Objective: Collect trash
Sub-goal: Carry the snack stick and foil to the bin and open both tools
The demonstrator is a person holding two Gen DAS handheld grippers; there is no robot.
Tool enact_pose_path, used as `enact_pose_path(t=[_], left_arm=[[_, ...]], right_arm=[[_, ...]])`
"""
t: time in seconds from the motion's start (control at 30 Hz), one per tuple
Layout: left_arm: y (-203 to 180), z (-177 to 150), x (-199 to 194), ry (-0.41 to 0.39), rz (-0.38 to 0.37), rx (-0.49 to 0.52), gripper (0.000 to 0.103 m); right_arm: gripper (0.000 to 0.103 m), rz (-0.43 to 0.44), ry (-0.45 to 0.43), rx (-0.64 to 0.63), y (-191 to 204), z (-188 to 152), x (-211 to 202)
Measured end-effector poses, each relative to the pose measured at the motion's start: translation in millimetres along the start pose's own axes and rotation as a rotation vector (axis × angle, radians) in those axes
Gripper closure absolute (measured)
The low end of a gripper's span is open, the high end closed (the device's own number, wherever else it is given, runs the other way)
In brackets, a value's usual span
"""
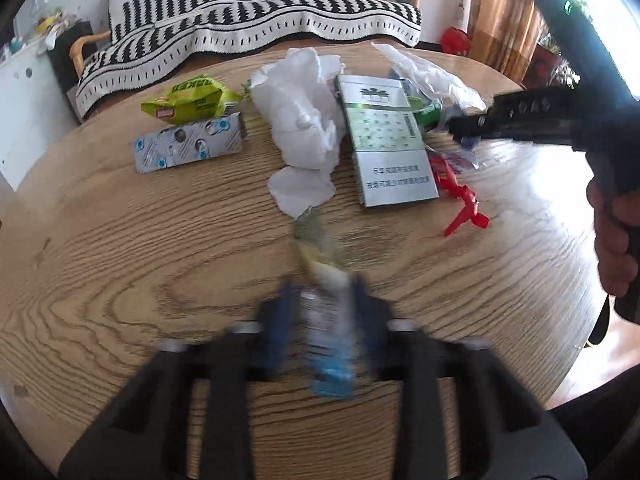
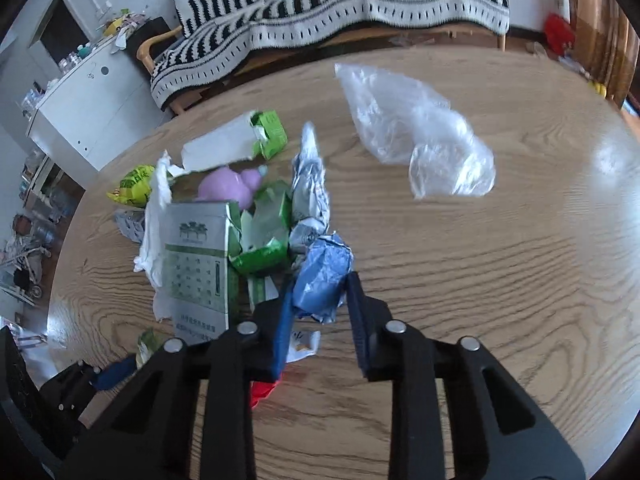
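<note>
— Left hand-held gripper?
— Closed on a blurred wrapper, its long axis running straight ahead over the desk.
— Right hand-held gripper?
— Level, parted around a crumpled blue wrapper between its fingertips.

Table: wood, bold grain, semi-gloss w/ glare. On it: clear plastic bag, thin, crinkly, shiny; blue wrapper crumpled foil-like, glossy; carton smooth card, slight sheen; tissue just left of carton, soft matt paper.
</note>
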State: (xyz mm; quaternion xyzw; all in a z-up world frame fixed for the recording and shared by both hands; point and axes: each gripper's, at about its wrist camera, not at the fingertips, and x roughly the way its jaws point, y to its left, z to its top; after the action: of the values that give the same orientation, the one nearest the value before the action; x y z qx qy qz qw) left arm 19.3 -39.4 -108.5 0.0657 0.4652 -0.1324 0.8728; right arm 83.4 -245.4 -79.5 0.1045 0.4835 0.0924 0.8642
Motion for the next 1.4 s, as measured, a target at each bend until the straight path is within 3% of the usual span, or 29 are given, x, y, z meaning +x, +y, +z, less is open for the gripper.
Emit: enact_pose_path(t=[0.27, 0.43, 0.67, 0.8, 1.07, 1.2, 1.4], left_arm=[[-6, 18, -20, -0.078, 0.013, -0.038, 0.09], [-37, 43, -34, -0.141, -0.046, -0.042, 0.09], [-148, 63, -44, -0.195, -0.205, 0.062, 0.09], [-242, 59, -49, -0.222, -0.325, 0.187, 0.09], [-402, 22, -28, -0.156, -0.547, 0.378, 0.09], [-466, -1, -4, -0.073, -0.623, 0.444, 0.09], [-516, -24, 41, 0.011, -0.64, 0.526, 0.09]], right_arm=[[0.085, -0.032, -0.123, 0.04, -31, -5, -62], [0.085, -0.09, -0.194, 0.085, -77, -25, -116], [0.085, -0.253, -0.283, 0.199, -172, -85, -202], [0.085, -0.352, -0.298, 0.311, -240, -133, -240], [0.085, -0.504, -0.21, 0.548, -363, -247, -275], [0.085, -0.506, -0.14, 0.625, -397, -285, -269], [0.085, -0.447, -0.021, 0.701, -430, -315, -246]])
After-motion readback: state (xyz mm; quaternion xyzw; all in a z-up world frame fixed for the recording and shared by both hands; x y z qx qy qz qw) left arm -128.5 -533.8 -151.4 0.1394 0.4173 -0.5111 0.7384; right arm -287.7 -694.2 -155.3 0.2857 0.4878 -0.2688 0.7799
